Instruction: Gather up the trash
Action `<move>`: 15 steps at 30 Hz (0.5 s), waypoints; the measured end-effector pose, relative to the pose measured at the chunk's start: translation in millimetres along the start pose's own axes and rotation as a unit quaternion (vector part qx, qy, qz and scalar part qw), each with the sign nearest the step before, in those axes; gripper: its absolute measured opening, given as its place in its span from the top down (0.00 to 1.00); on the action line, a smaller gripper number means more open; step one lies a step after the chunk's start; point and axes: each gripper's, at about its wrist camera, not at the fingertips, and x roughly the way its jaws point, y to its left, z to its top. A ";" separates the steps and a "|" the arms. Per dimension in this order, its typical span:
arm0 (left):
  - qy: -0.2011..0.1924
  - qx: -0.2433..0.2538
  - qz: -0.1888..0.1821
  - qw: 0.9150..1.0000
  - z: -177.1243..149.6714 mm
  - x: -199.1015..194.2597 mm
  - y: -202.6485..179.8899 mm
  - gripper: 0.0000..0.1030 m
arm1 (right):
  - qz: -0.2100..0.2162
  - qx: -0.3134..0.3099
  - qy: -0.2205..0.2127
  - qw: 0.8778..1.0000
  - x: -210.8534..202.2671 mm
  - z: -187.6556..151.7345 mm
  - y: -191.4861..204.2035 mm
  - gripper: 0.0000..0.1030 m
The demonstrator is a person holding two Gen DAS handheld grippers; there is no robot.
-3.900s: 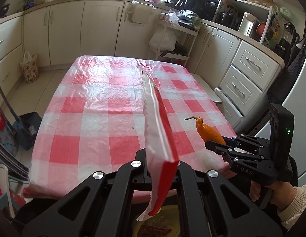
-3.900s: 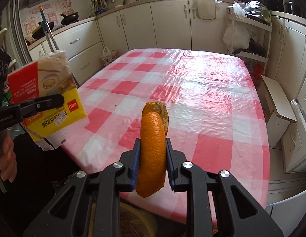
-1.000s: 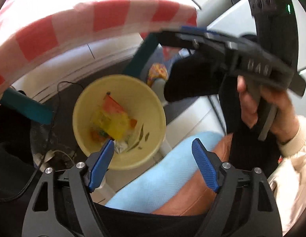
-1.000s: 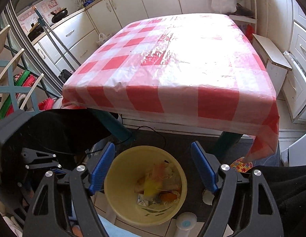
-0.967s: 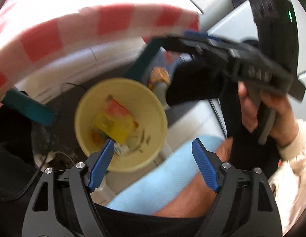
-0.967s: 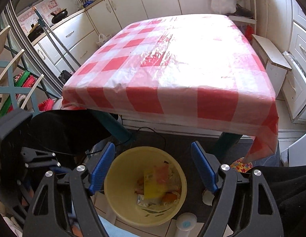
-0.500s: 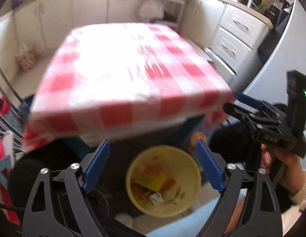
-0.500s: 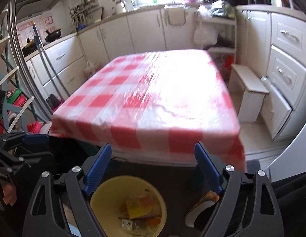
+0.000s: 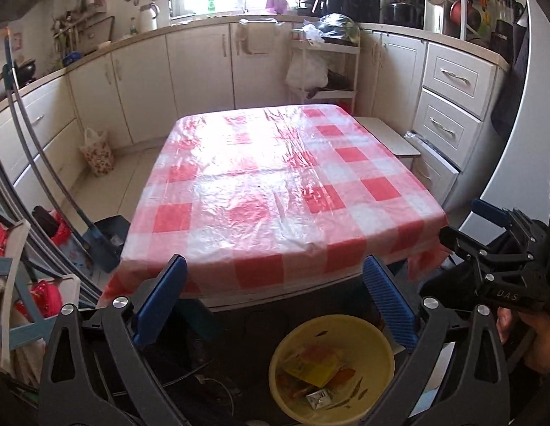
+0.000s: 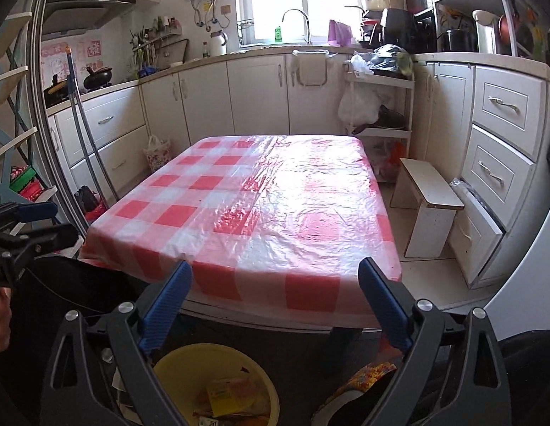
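While our left tool [image 9: 273,293] has just been opening, it gapes wide and empty over the bench's [image 9: 275,184] near edge, trash [image 9: 315,365] in the yellow bin [image 9: 331,367] below. From the right view, our right tool [image 10: 275,300] has likewise been opening, empty above that bin [image 10: 190,365].

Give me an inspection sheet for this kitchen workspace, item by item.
Surface: checked tablecloth, nothing seen on it.
Job's things: yellow bin on the floor by the near table edge, holding a yellow wrapper and other scraps.
Clutter: white step stool right of the table.
Grippers: left gripper and right gripper open, empty.
Cables: white cable on the floor left of the bin.
Surroundings: white cabinets, sink tap.
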 end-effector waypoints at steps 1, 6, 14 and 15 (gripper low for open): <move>-0.003 0.002 0.004 1.000 0.9 -1.3 -0.2 0.07 | -0.001 0.000 -0.001 1.000 0.4 0.4 -0.5 0.11; -0.008 0.006 0.004 1.000 2.5 -4.3 -3.1 0.07 | -0.006 0.006 -0.005 1.000 -2.6 0.6 -1.4 0.11; -0.029 0.006 0.005 1.000 6.7 -16.7 -7.7 0.07 | -0.012 0.013 -0.021 1.000 -16.6 4.1 -2.6 0.10; -0.031 0.006 0.006 0.999 7.2 -18.3 -8.4 0.07 | -0.015 0.018 -0.021 1.000 -18.4 4.5 -3.4 0.10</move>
